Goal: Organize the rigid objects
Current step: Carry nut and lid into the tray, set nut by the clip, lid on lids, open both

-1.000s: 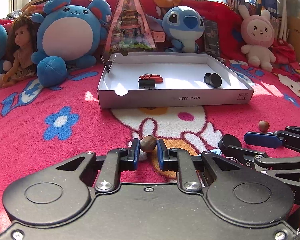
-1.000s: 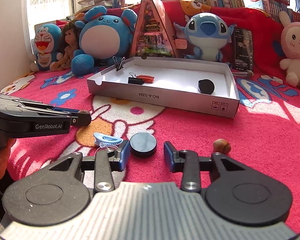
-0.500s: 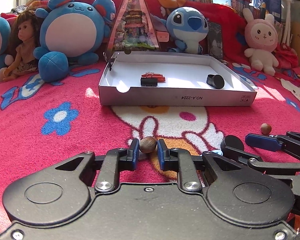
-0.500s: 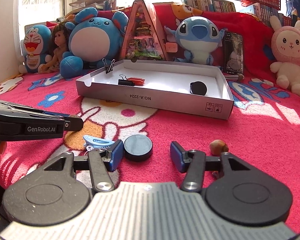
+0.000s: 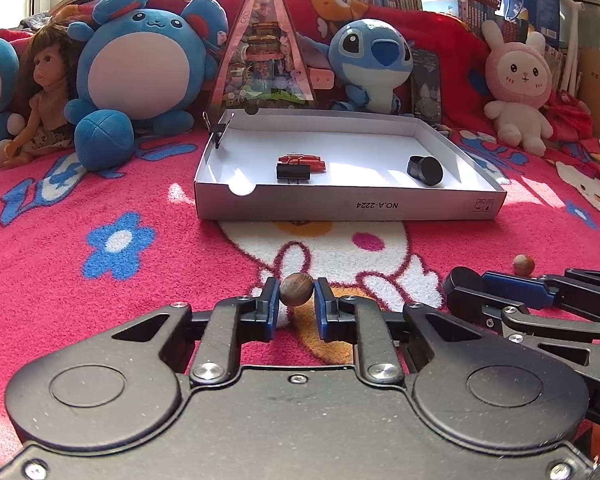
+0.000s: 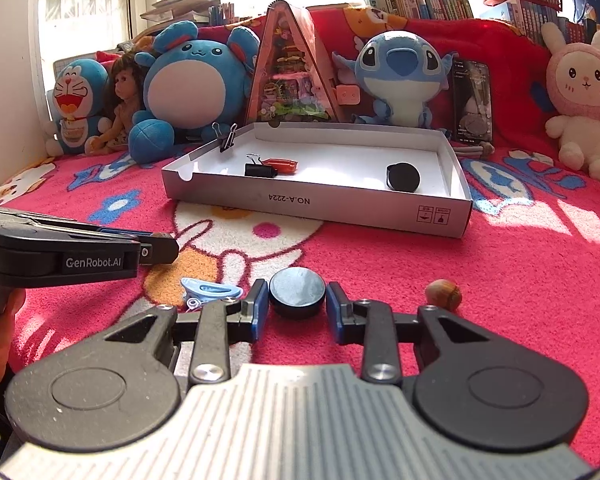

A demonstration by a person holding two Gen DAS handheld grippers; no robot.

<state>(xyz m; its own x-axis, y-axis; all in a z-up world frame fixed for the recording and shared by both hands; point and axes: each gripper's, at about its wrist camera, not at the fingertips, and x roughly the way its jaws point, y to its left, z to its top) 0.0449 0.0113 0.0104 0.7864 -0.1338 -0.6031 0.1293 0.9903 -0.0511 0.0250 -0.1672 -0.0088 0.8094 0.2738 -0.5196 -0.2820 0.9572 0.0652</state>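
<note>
I keep the left gripper (image 5: 296, 304) clamped on the nut (image 5: 296, 289) and have just been closing the right gripper (image 6: 297, 310) onto the black puck (image 6: 297, 292), both bound for the white box (image 5: 348, 206).

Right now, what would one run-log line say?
left gripper: shut on nut | right gripper: jaws just closing around black puck | white box: binder clips, red clip, puck
</note>
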